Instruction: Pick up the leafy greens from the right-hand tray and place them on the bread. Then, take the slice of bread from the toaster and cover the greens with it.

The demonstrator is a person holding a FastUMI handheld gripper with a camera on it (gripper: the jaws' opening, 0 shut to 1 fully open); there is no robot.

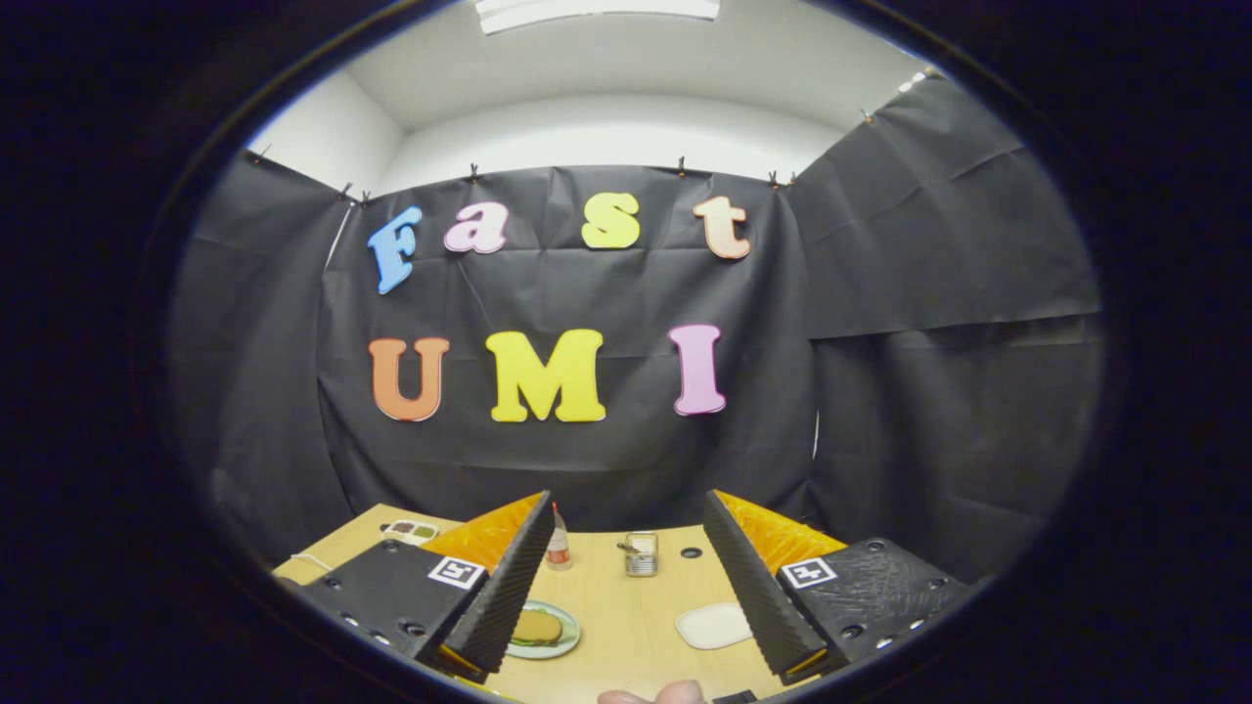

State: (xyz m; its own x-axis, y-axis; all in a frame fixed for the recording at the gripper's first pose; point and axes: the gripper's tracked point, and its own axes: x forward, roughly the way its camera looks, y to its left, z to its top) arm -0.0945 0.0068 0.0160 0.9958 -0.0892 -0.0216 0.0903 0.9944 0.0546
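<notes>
Gripper [626,548] fingers wide apart, holding nothing, above table [626,626]. Bread [536,626] on plate [565,645] near left finger; white tray [714,626] near right; toaster [641,553] farther back.

A light wooden surface [626,606] carries a small metal toaster [641,553] near its back edge. Left of the toaster stands a small bottle [558,544], and farther left what may be a compartment tray [410,531]. Nearer than the toaster, left, sits a plate [548,631] with bread [537,626]; right, a pale tray [713,625].
</notes>
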